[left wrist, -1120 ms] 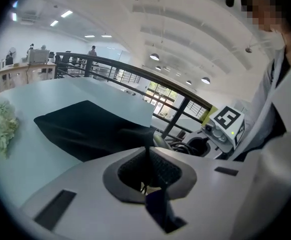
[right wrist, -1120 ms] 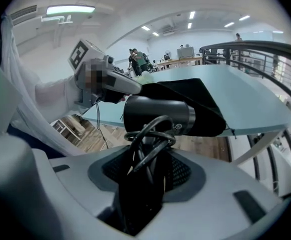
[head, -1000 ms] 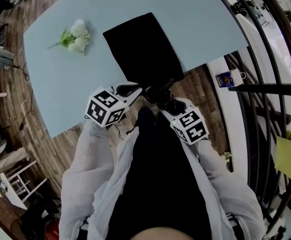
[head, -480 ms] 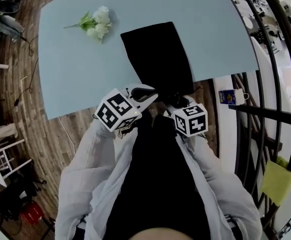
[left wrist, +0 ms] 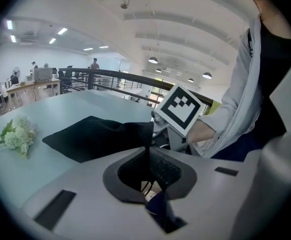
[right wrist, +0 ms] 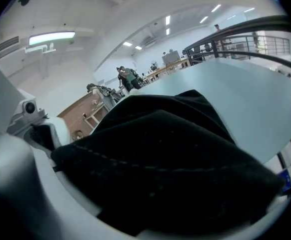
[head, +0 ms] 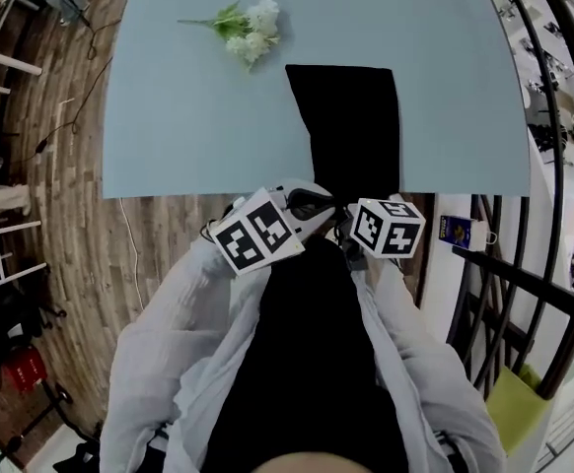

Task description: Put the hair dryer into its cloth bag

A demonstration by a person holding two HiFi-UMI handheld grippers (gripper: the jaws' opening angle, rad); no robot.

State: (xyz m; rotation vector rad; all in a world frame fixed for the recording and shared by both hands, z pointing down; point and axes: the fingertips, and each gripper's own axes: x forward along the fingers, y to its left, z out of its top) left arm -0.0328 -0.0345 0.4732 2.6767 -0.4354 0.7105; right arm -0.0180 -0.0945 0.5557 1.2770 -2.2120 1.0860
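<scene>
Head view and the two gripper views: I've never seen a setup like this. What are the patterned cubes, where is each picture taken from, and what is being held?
There is no robot here. A person holds a two-jaw gripper in each hand, and the patterned cubes are parts of those grippers. The head view comes from a camera on the person's head, looking down. Each gripper view comes from a camera riding on that gripper. On the light blue table lie a black cloth bag and a bunch of white flowers. The bag's near end reaches the table edge. The left gripper pinches a thin fold of it, and the right gripper is closed round a thick bundle of it. The hair dryer is not visible.
</scene>
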